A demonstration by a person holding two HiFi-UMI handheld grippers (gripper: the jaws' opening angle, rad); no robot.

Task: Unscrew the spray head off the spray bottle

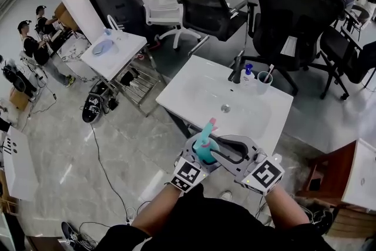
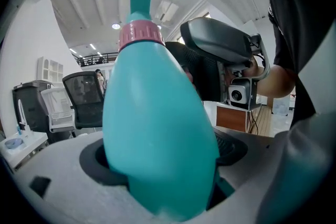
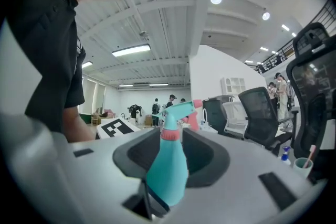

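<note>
A teal spray bottle (image 1: 205,149) with a pink collar and a teal-and-pink spray head (image 1: 210,125) is held upright in front of me, above the floor near the white table's front edge. My left gripper (image 1: 200,159) is shut on the bottle's body, which fills the left gripper view (image 2: 157,128) below the pink collar (image 2: 139,35). From the right, my right gripper (image 1: 226,153) reaches toward the bottle with its jaws apart. In the right gripper view the bottle (image 3: 168,170) stands in the gap between them, the pads off it, spray head (image 3: 181,108) on top.
A white table (image 1: 194,91) with a round drain hole stands just ahead, carrying a small blue-capped bottle (image 1: 248,70) and a cup (image 1: 264,80) at its far edge. Black office chairs (image 1: 294,3) stand behind it. A wooden cabinet (image 1: 346,179) is at right, a small white side table (image 1: 114,50) at left.
</note>
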